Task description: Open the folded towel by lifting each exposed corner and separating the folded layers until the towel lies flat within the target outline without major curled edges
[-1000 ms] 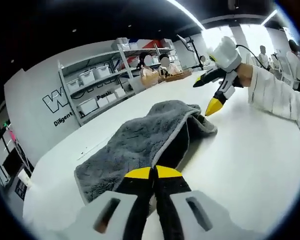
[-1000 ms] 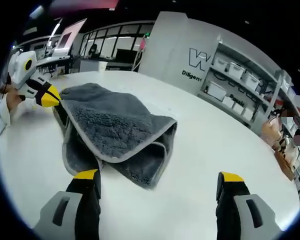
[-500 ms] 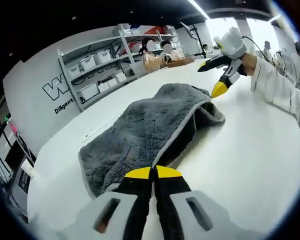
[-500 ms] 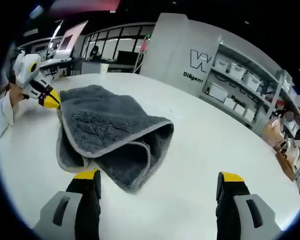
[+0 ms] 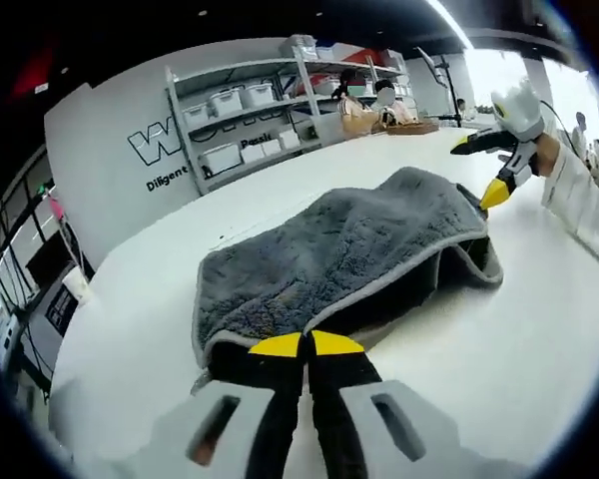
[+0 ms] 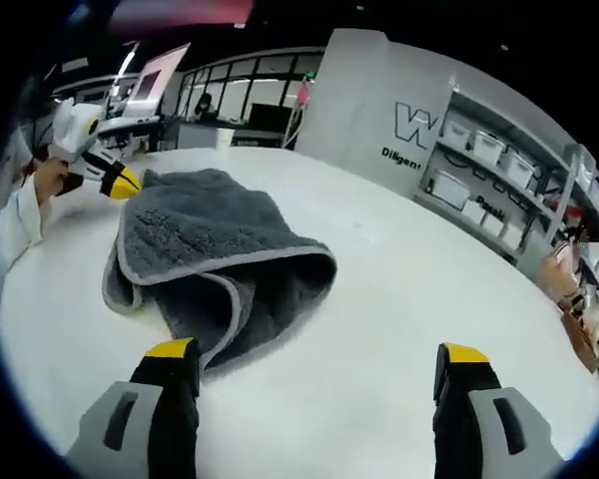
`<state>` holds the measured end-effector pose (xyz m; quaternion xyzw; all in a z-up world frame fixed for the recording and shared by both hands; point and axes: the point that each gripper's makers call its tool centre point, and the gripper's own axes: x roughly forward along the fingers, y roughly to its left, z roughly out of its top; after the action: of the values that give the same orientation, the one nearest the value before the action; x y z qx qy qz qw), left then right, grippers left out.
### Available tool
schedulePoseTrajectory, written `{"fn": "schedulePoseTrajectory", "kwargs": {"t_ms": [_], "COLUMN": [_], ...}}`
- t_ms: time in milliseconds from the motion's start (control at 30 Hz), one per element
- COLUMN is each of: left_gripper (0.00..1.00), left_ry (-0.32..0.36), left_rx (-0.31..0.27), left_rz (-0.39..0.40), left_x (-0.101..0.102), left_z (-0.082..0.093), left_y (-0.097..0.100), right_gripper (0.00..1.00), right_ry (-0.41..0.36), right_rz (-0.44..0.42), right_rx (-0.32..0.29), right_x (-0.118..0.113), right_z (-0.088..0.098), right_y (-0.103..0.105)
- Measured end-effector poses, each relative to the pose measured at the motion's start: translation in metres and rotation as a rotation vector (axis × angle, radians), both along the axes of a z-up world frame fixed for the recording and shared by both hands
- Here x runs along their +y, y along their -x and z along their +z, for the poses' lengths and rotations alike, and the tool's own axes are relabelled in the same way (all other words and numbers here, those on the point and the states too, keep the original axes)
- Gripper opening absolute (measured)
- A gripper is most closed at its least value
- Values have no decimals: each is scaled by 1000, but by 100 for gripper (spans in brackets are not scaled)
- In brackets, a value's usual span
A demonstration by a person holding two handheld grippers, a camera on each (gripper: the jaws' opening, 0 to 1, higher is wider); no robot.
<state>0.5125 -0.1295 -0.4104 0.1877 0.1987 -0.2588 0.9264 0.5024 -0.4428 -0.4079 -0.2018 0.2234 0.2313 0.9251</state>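
Still folded, a gray plush towel with a pale stitched border lies on a broad white table, its upper layer draped loosely over the lower one so that a dark hollow gapes along the open edge. Seen from the left gripper view, the left gripper has its yellow-tipped black jaws pressed together at the towel's near edge, apparently pinching the border there, though the contact itself is hidden beneath the tips. At the far right of that view the right gripper, carried by a hand in a white sleeve, hovers with one yellow tip just beside the towel's far corner. From the right gripper view, the same towel shows its rounded fold nearest the camera, the layers curling open at the left, while the jaws of the gripper carrying the camera stand spread wide apart over bare tabletop, holding nothing. That view also catches the left gripper at the towel's far corner. Behind, shelving stacked with white bins lines a gray wall bearing lettering.
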Motion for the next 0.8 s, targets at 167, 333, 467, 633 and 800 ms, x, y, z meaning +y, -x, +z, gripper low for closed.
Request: {"fn": "schedulePoseTrajectory", "kwargs": {"t_ms": [167,333,467,633,800], "left_gripper": [1,1,1,1,1], "left_ry": [0,2,6,-38,41], "left_rx": [-15,-19,-30,-87,-95], "left_rz": [82,128,152,214,200], "left_x": [19,34,40,54,49], "left_z": [2,2,5,14,21], "left_y": [-7,-10,-12,-15,-15], "right_gripper": [98,98,97,97,97], "right_ry": [-40,-66,-70,-66,-72], "right_rz": [48,112,143,153,160], "right_rx": [15,35,47,54,62], "right_x": [11,24,30,31,33], "right_z": [-1,-2,-3,-5,-7], "right_y": [4,9,12,14,14]}}
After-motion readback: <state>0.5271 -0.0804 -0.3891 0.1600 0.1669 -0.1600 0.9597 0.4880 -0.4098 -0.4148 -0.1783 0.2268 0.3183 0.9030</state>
